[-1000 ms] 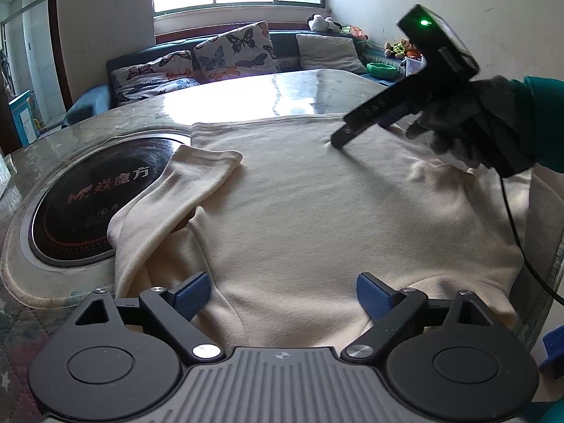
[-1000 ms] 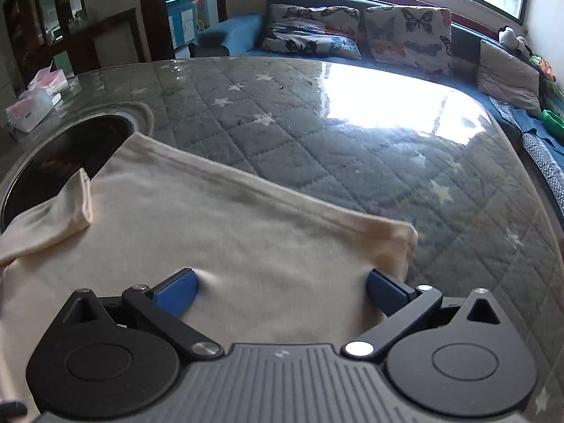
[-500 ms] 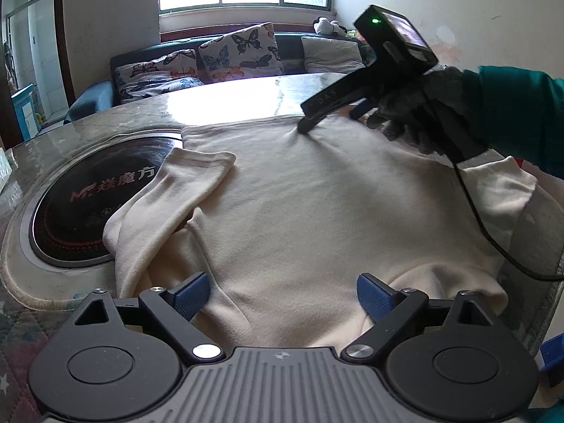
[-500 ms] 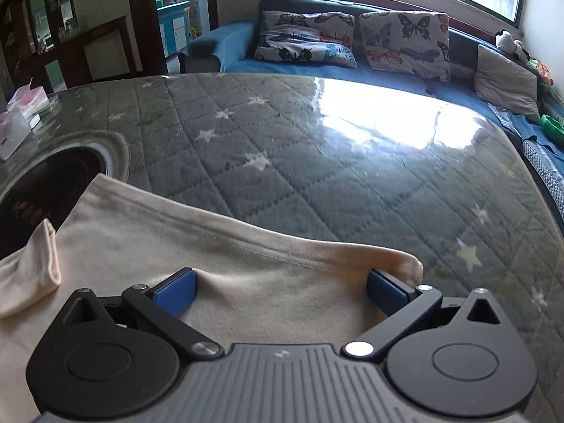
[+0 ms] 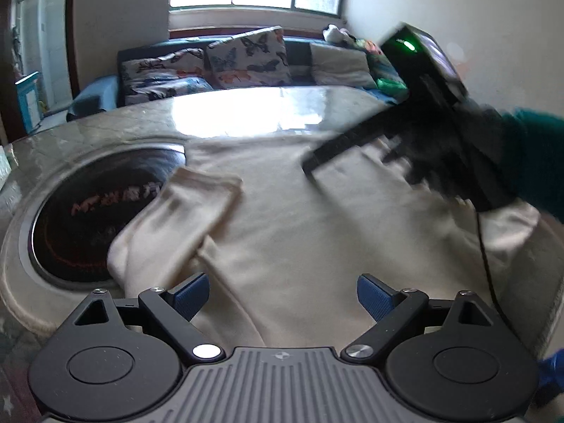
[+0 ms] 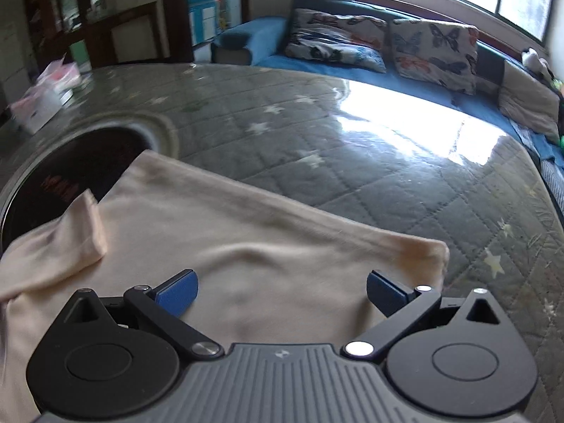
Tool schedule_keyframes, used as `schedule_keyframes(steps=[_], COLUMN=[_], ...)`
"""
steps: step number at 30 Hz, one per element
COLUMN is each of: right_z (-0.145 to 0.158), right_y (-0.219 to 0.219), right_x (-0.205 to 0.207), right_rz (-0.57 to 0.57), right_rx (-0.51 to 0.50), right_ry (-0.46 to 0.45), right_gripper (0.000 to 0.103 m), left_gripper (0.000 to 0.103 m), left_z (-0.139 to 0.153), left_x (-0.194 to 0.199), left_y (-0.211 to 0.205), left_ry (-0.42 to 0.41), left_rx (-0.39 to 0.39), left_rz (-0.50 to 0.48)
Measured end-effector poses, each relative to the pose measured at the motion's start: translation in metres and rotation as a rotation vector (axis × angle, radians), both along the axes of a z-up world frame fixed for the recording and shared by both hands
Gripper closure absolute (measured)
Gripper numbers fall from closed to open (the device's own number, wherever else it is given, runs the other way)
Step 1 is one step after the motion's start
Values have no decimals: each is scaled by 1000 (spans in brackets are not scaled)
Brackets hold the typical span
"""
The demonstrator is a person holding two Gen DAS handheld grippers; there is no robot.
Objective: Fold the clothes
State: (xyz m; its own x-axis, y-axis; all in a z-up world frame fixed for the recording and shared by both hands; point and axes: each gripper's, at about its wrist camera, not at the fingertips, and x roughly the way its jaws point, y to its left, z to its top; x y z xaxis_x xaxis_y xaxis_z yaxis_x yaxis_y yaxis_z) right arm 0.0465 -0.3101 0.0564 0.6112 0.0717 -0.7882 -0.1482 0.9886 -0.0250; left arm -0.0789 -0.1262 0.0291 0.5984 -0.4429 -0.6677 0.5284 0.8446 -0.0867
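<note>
While we hold both tools over the cream garment (image 5: 317, 232), it lies spread flat across the quilted, star-printed tabletop (image 6: 352, 162), with 1 sleeve (image 5: 176, 225) folded back onto its body beside the round dark cooktop (image 5: 88, 218) set into the surface. Our left gripper (image 5: 283, 296) hovers low at the near edge of the cloth, its jaws spread wide with only fabric showing between the 2 blue pads (image 5: 192, 296), pinching nothing. Our right gripper (image 6: 282, 292) sits over the far corner of the garment (image 6: 268, 268), jaws likewise spread apart and holding nothing; a raised wrinkle crosses the cloth just ahead of it. From the left wrist view, the right tool (image 5: 370, 134) appears blurred, tilted down toward the fabric's far edge, and we cannot tell whether its tips touch. A blue sofa (image 6: 317, 60) with butterfly cushions (image 6: 433, 53) stands beyond the tabletop under the window.
</note>
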Motion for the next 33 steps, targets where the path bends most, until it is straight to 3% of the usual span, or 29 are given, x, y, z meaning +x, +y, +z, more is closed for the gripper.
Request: schedule_keyframes(steps=[11, 17, 21, 26, 33], right_z=[-1, -2, -2, -2, -2], right_y=[10, 11, 11, 10, 10], right_x=[-19, -18, -18, -18, -18], right_rz=[42, 39, 40, 40, 40], right_rx=[21, 17, 18, 18, 19], right_ry=[13, 11, 11, 11, 11], right_gripper=[0, 0, 0, 0, 0], left_gripper=[10, 10, 10, 17, 19], left_z=[4, -1, -3, -3, -2], left_x=[30, 48, 50, 54, 63], left_y=[23, 38, 38, 30, 19], left_ry=[-4, -9, -53, -100, -145], left_rx=[-22, 11, 61, 113, 180], left_rz=[203, 321, 351, 330, 286])
